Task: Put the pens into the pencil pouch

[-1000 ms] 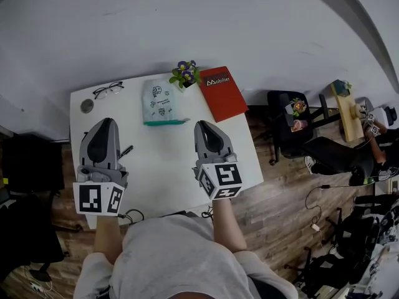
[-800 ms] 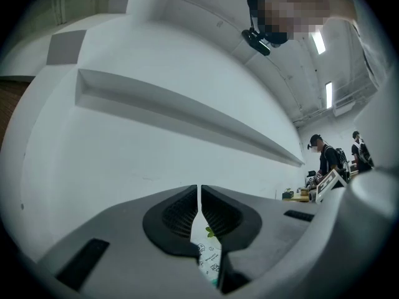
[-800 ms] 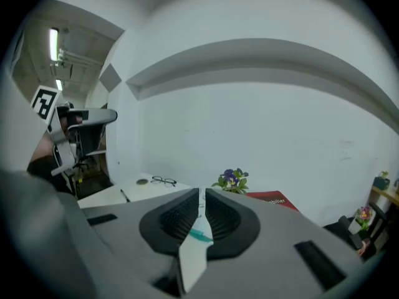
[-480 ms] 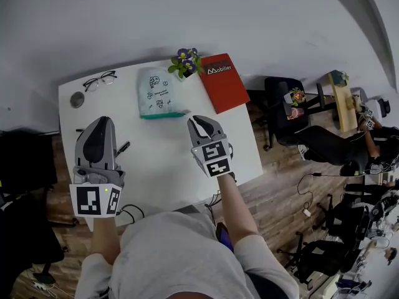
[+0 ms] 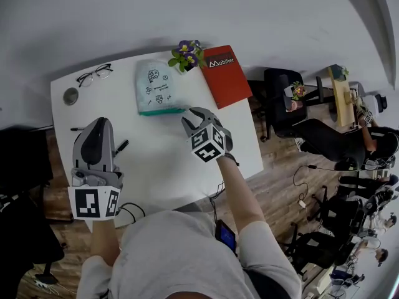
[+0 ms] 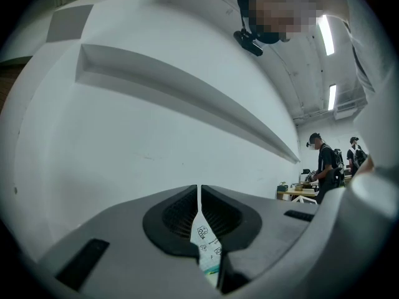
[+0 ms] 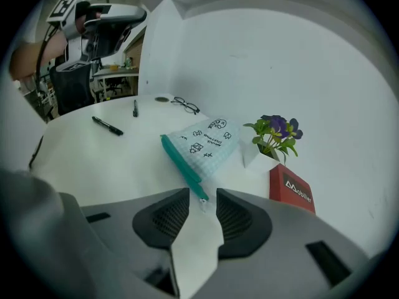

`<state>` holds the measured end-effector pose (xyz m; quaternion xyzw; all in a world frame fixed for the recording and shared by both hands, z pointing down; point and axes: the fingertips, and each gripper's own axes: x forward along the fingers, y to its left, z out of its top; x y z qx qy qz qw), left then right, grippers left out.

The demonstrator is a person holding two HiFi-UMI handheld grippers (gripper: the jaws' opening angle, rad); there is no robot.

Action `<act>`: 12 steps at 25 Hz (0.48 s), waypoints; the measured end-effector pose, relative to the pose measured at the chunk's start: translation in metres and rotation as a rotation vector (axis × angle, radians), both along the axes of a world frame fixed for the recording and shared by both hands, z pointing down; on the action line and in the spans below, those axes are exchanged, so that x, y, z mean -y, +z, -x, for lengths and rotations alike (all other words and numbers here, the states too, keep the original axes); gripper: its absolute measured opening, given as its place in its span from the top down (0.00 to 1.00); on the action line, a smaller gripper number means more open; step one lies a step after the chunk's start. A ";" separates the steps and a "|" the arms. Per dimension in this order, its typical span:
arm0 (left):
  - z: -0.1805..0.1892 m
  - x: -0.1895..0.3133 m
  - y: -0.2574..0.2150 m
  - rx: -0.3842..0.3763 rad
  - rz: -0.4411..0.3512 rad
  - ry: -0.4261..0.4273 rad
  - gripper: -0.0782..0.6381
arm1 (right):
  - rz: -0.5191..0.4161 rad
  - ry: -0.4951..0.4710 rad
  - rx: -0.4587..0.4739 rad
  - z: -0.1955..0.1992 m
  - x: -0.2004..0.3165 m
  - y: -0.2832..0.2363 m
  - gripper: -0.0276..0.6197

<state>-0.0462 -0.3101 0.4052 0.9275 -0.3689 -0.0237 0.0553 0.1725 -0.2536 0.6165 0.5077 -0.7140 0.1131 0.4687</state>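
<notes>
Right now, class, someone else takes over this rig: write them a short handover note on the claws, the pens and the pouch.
Left claw: shut, empty, at the table's left side.
Right claw: open, empty, pointing at the zip end of the pouch, not touching it.
Pens: first pen lies beside the left claw, second pen near the left edge of the table.
Done: nothing yet; the pouch looks closed.
Left: open the pouch, put both pens in.

Bright even light; soft shadows; strong fisheye warp; dark vignetted corners; focus sharp.
</notes>
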 end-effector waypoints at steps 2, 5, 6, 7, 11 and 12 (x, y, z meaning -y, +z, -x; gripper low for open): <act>0.000 0.003 0.005 0.000 0.009 0.000 0.84 | 0.021 -0.031 -0.026 0.001 0.005 0.007 0.75; 0.002 0.006 0.008 0.001 0.020 -0.002 0.84 | 0.056 -0.081 -0.062 0.005 0.010 0.015 0.75; 0.003 0.008 0.009 0.001 0.023 -0.004 0.84 | 0.067 -0.092 -0.072 0.006 0.012 0.018 0.75; 0.004 0.009 0.011 0.002 0.025 -0.007 0.84 | 0.078 -0.099 -0.080 0.006 0.013 0.022 0.75; 0.010 0.016 0.017 0.003 0.035 -0.021 0.84 | 0.104 -0.102 -0.084 0.005 0.019 0.034 0.75; 0.011 0.017 0.019 0.003 0.037 -0.023 0.84 | 0.112 -0.102 -0.083 0.004 0.021 0.037 0.75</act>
